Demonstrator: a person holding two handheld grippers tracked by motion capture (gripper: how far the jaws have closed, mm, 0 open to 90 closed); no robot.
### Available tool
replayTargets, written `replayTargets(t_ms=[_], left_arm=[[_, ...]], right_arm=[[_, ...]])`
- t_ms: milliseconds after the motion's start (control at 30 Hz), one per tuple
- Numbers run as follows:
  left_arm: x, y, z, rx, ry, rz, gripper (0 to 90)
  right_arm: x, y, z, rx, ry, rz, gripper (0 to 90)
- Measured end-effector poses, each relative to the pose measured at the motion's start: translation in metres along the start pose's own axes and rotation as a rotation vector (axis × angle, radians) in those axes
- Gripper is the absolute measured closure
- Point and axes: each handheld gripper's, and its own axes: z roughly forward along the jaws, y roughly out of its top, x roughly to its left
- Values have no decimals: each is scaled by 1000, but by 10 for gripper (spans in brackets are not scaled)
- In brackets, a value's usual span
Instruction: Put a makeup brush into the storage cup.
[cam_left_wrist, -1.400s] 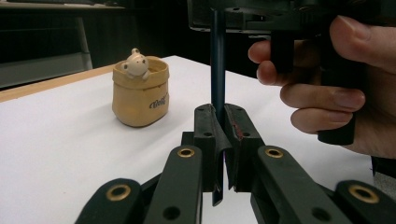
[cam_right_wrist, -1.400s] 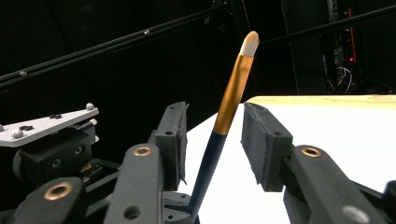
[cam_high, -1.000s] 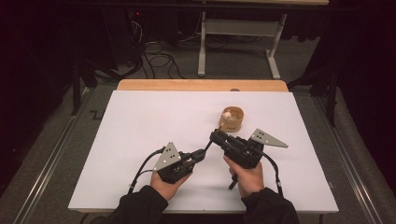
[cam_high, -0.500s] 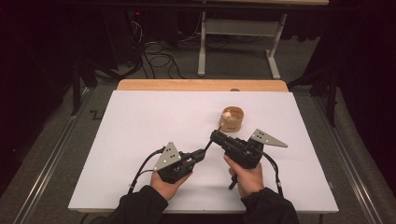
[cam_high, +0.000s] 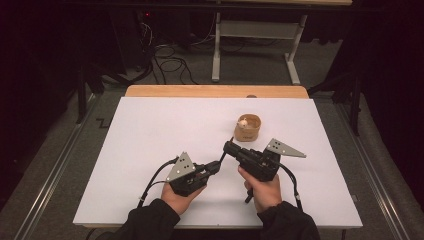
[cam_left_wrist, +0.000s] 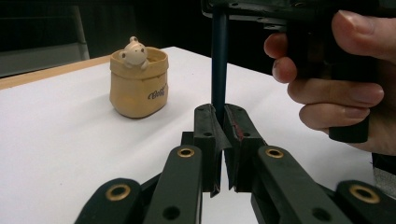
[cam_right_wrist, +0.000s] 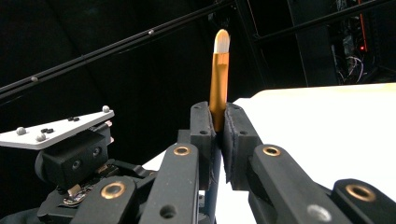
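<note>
Just front of bench (cam_high: 150, 130) centre, off the surface – thin brush (cam_left_wrist: 218, 65) bridged between both grippers. Left gripper (cam_high: 218, 164) pressed together on the dark handle end, brush leaving it toward 12 in the left gripper view. Right gripper (cam_high: 228, 145) pinching the gold ferrule (cam_right_wrist: 218, 88), jaws just closed the last bit with the ferrule between them; pale bristles (cam_right_wrist: 221, 41) poking out past the pads. Small tan pot (cam_high: 248, 128) with a bear figure at roughly 1 o'clock from the grippers, near but apart.

Handling, by judgement: very light, stiff slim shaft, smooth and probably slick lacquer and metal – likely to pivot or slide in a single pinch. Bristles soft, easily splayed; best kept out of the pads. Best hold: ferrule or handle just behind it, pads square across the shaft. Small target for the pot mouth, and the pot looks light enough to tip if nudged.
</note>
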Motion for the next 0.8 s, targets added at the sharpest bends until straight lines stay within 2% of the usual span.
replayTargets(t_ms=[133,267,433,567,667,800], left_arm=[[1,0,1,9,0,0,831],[2,-1,1,15,-5,-6,752],[2,0,3,26,0,-11,608],[5,-1,6,50,-11,-41,515],[6,4,4,57,-20,-42,464],[8,11,-3,70,16,-23,391]], right_arm=[[-1,0,0,8,1,-2,848],[0,0,-1,5,-3,-8,848],[-1,1,-1,7,-11,-25,848],[-1,2,-2,3,-19,-35,848],[-1,3,-3,2,-21,-36,848],[-2,3,-4,2,-27,-42,847]])
